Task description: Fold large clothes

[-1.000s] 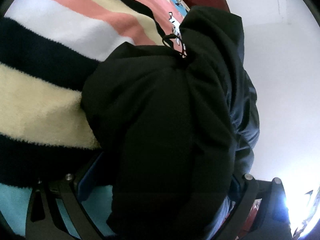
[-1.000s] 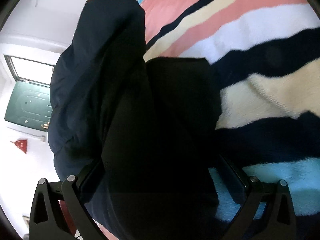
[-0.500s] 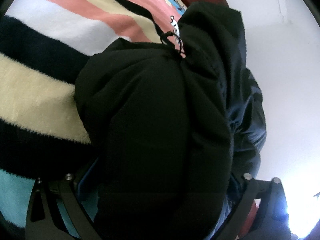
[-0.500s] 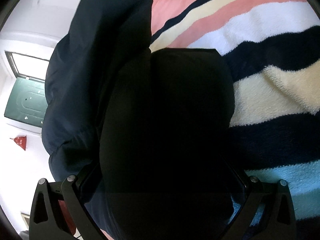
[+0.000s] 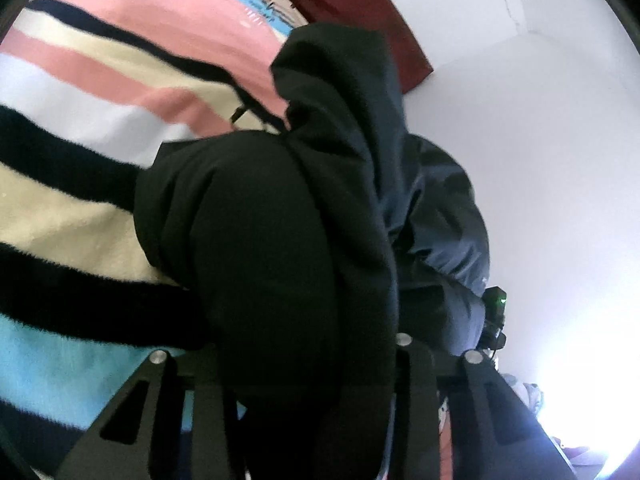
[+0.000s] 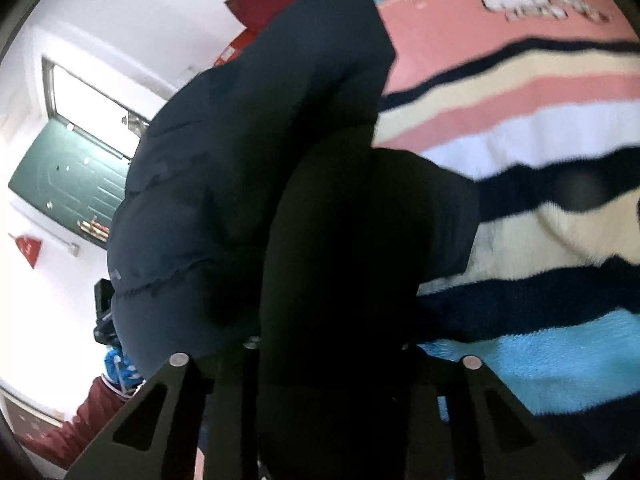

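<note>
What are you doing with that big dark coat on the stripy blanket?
A person is folding a large dark jacket over a striped blanket, using a hand-held gripper in each hand. The left gripper and the right gripper each have a thick bunch of the jacket's fabric between their fingers. Part of the jacket is raised off the blanket, so the fold is not finished yet.

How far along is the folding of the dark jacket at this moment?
Done: nothing folded flat is visible. In hand: the dark navy padded jacket hangs bunched from both the left tongs and the right tongs, lifted over the striped fleece blanket. Left: laying it out, then making every fold.
</note>
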A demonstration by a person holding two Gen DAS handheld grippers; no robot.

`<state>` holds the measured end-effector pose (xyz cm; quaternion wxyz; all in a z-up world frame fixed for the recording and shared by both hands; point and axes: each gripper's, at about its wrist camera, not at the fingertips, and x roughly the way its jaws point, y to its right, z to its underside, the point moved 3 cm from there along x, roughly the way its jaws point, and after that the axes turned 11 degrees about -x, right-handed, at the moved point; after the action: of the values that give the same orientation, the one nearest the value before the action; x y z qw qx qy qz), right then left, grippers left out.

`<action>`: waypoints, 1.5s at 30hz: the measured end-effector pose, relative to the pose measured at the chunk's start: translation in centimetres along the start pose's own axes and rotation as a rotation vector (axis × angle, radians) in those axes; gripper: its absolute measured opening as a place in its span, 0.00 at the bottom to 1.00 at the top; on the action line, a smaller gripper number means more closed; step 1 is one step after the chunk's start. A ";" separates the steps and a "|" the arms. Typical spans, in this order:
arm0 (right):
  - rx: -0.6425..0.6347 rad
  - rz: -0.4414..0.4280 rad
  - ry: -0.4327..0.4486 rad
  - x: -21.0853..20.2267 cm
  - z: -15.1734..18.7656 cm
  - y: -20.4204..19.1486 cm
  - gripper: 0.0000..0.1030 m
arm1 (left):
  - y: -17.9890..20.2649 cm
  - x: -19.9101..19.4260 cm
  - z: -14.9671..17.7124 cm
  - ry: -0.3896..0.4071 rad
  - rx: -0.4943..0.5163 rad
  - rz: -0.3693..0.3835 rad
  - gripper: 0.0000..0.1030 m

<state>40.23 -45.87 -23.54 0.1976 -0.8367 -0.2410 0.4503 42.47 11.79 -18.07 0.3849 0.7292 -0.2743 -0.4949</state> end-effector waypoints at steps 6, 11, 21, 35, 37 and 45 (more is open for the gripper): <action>-0.106 0.034 0.025 -3.2 -0.5 -3.4 0.19 | 1.8 -2.5 1.5 -0.003 0.058 -0.002 0.31; -0.142 0.055 0.011 -6.0 1.4 -4.4 0.19 | 2.1 -4.1 3.7 -0.009 0.081 -0.009 0.31; -0.041 0.150 0.002 -6.8 6.2 -3.2 0.52 | -1.5 -5.5 5.2 -0.032 -0.001 -0.043 0.48; 0.015 0.359 0.095 -14.5 8.2 -3.6 0.79 | 1.7 -17.3 7.8 0.194 0.026 -0.161 0.54; 0.003 0.386 0.087 -14.8 8.9 -5.6 0.80 | 3.2 -17.5 9.3 0.196 0.056 -0.196 0.54; -0.051 0.475 0.048 -15.0 13.2 -11.6 0.87 | 7.4 -16.1 16.3 0.243 0.179 -0.324 0.62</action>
<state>19.21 -43.76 -14.12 0.0704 -0.8853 -0.0438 0.4576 21.28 15.58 -7.21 0.2644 0.8491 -0.1480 -0.4327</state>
